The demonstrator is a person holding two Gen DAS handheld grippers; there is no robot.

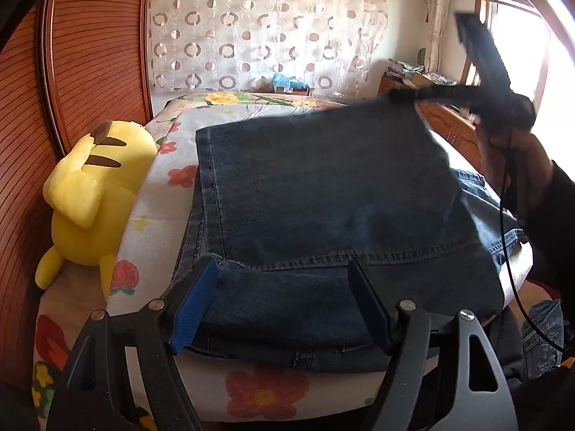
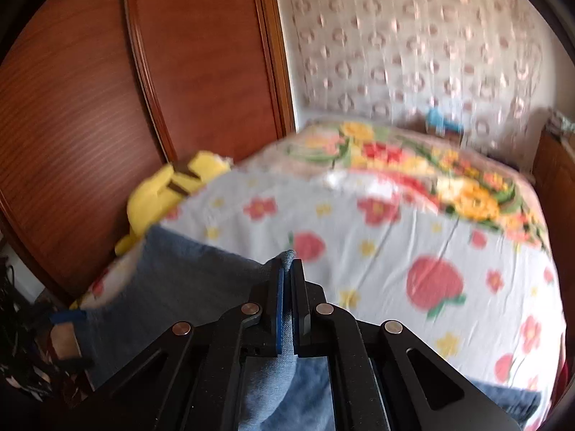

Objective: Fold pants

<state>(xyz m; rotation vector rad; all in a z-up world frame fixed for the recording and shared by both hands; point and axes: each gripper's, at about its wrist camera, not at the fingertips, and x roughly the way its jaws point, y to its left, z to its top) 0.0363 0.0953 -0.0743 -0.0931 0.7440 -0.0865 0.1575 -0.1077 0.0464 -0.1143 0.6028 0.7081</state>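
- Jaws: left gripper (image 1: 284,309) jaws stand wide apart, straddling the near edge of the pants (image 1: 323,186), nothing pinched. Right gripper (image 2: 288,305) jaws are nearly together, clamped on a fold of denim that bulges out between the pads.
- Pants: dark jeans lie on the bed (image 1: 158,215), folded into a rough rectangle filling the centre of the left wrist view. Hem seam runs across the near side at 6 o'clock; the far corner at 1 o'clock is lifted where the right gripper holds it.
- Right hand (image 1: 517,158) with its gripper sits at 2 o'clock in the left view, motion-blurred, so likely mid-move.
- Judgement: a fold is in progress, with one corner carried and the rest resting on the bed.
- Risk: only one corner is gripped. With left jaws open, nothing pins the stack, so a pull could drag or skew the lower layers.
- Risk: grip is on a thin bunch near the tips; denim could slip out mid-swing.
- Risk: near edge overhangs the bed at 6 o'clock; could slide off.
- Yellow plush (image 1: 90,197) at 9 o'clock is apart from the jeans, against the wooden wardrobe (image 1: 90,54). No interference seen.
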